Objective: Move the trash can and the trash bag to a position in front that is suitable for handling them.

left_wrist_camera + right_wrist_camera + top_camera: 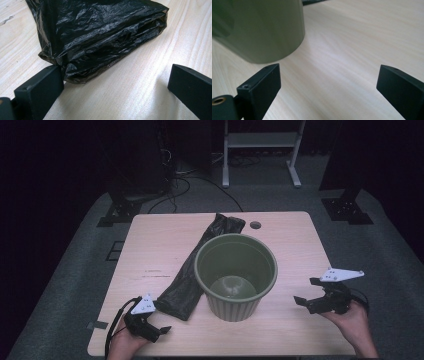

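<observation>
Folded black bin bag [197,270] is what the work turns on, and in the high view it lies flat on the wooden table [150,245] as a long strip running from the far middle, near a small round hole in the tabletop, down toward the near left; the green pot [236,276] stands just beside it on the right and appears to touch or overlap its long edge. Its near end stops just in front of the left gripper [156,331], which sits at the table's near-left corner with its jaws apart and nothing between them, so the bag's long axis leads almost straight away from that gripper. The right gripper [305,292] rests on the other side of the pot, also spread and empty, well apart from the bag; the left is plainly the nearer one. From the left gripper view, the bag's crumpled, layered end [100,37] lies directly ahead, its lowest fold touching or just beside the left-hand jaw while the other jaw stands clear over bare wood. From the right gripper view, the pot's ribbed wall [259,30] stands ahead and to one side of the wide-open jaws, not between them.
</observation>
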